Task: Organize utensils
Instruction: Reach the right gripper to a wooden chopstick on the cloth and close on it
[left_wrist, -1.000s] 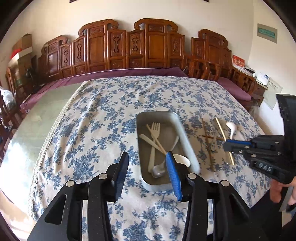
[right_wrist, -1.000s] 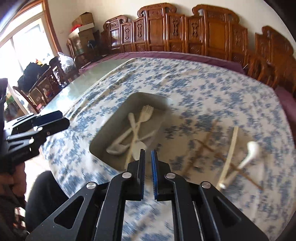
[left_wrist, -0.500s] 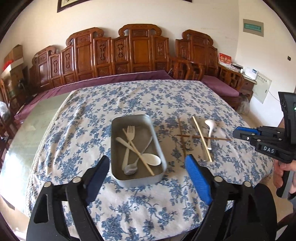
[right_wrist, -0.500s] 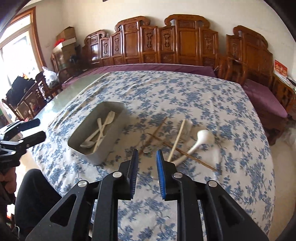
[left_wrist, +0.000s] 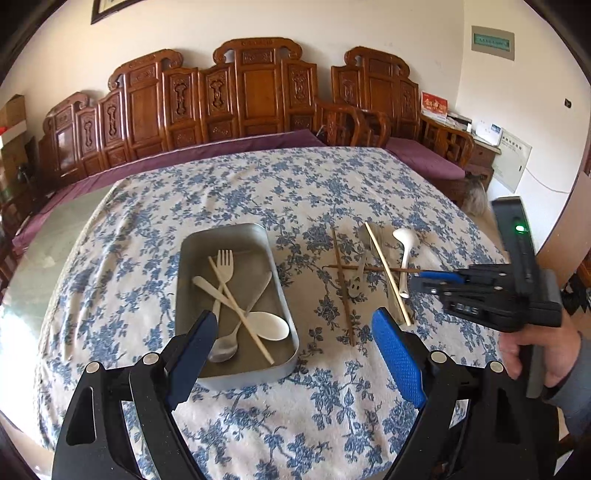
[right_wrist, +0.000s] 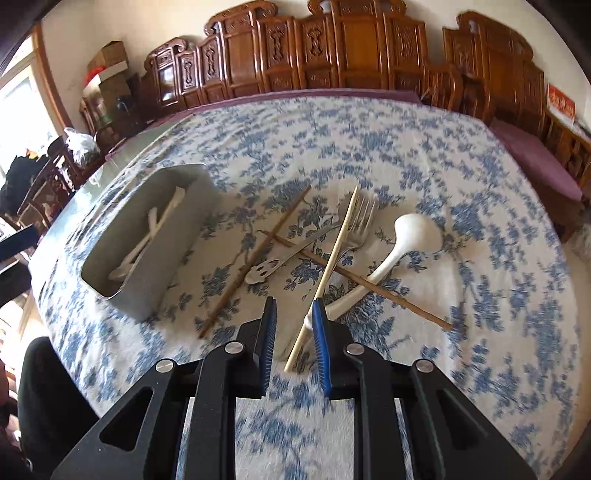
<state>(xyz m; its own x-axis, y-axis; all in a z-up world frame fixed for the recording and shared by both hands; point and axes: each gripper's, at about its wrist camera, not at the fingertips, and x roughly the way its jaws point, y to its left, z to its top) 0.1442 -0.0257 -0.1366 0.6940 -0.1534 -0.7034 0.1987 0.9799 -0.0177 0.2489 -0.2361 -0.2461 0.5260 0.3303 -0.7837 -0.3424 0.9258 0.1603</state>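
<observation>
The left gripper (left_wrist: 291, 354) stands wide apart and holds nothing. The tray (left_wrist: 192, 254) lies just ahead of it, its near end between the fingers, with a pale fork (left_wrist: 224, 269), spoons and a chopstick inside.

The right gripper (right_wrist: 293, 332) is parted only a little, with nothing pinched. The near end of a pale chopstick (right_wrist: 328, 266) lies in the gap between its fingers, and the white ladle (right_wrist: 399, 243) handle ends just beside the right finger. Further ahead, two brown chopsticks (right_wrist: 258, 258) and a metal fork (right_wrist: 354, 225) lie crossed on the tablecloth (right_wrist: 480, 221), with the tray ahead to the left.
</observation>
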